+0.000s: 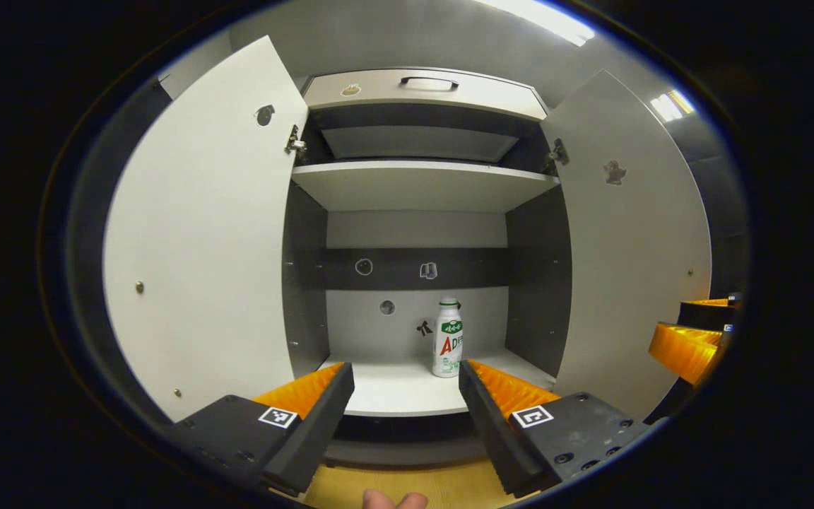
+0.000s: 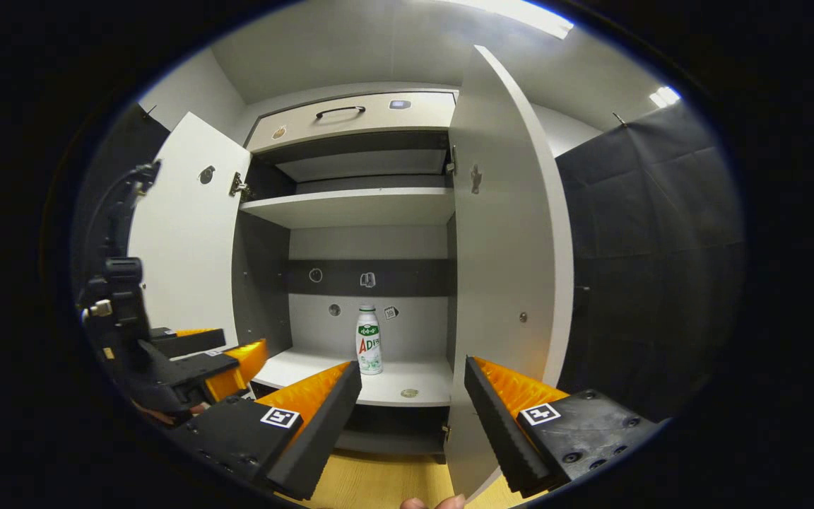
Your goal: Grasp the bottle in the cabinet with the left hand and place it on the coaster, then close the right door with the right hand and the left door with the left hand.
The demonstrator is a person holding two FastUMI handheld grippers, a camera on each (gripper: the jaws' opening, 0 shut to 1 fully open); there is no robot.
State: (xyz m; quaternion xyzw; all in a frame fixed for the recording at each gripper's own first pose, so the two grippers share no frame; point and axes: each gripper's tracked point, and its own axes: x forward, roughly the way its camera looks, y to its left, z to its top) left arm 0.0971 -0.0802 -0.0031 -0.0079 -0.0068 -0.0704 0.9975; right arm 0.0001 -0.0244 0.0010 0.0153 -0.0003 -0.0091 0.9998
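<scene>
A white bottle (image 1: pixel 447 338) with a green and red label stands upright on the lower shelf (image 1: pixel 393 389) of the open cabinet, towards the right of the shelf. My left gripper (image 1: pixel 407 378) is open in front of the shelf, short of the bottle, with nothing between its fingers. In the right gripper view the bottle (image 2: pixel 369 341) stands at the back of the shelf. My right gripper (image 2: pixel 413 378) is open and empty near the edge of the right door (image 2: pixel 513 268). The left gripper (image 2: pixel 198 357) shows off to its left. Both the left door (image 1: pixel 202 240) and the right door (image 1: pixel 626 247) stand wide open.
An upper shelf (image 1: pixel 421 184) and a drawer with a dark handle (image 1: pixel 429 83) sit above. A small round disc (image 2: pixel 409 392) lies near the lower shelf's front edge. A yellow wooden surface (image 1: pixel 407 488) lies below the cabinet. The right gripper (image 1: pixel 689 343) shows at the far right.
</scene>
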